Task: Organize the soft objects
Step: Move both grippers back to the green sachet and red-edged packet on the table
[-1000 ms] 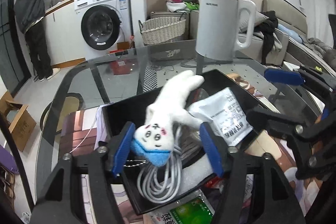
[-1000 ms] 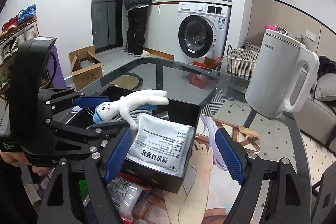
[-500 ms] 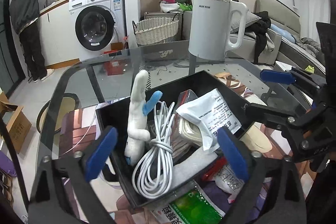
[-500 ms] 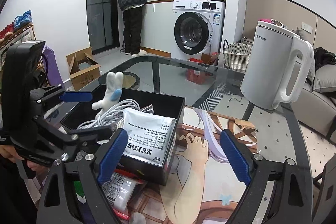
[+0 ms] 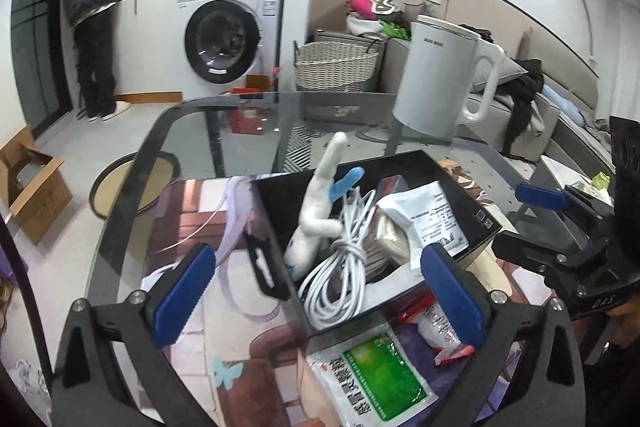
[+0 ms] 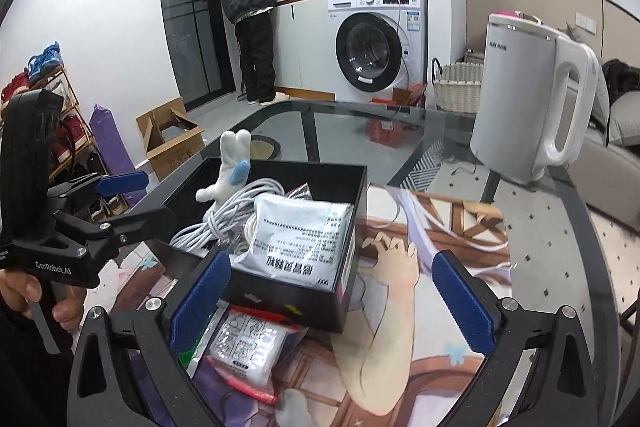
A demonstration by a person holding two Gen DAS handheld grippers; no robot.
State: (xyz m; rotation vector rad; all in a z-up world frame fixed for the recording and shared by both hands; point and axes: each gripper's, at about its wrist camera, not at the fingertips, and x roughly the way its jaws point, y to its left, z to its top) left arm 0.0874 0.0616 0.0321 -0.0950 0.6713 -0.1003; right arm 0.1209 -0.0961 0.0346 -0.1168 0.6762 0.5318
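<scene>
A black box (image 5: 472,187) on the glass table holds a white plush toy (image 5: 320,203) standing head down, a coiled white cable (image 5: 340,275) and a white printed packet (image 5: 432,215). My left gripper (image 5: 318,291) hovers before the box's near corner, jaws opening, its pads touching nothing. In the right wrist view the box (image 6: 304,295), toy (image 6: 230,167), cable (image 6: 224,215) and packet (image 6: 300,231) show again. My right gripper (image 6: 332,303) is opening wide around the box's near corner, with its pads clear of it.
A green packet (image 5: 376,379) and a clear red-edged packet (image 6: 248,347) lie on the printed mat (image 6: 420,247) in front of the box. A white kettle (image 6: 528,99) stands at the table's far side. A person (image 5: 96,7) stands at the counter beyond.
My left gripper let go of the plush toy, which dropped head down into the box, and it drew back. Both grippers' jaws spread wider.
</scene>
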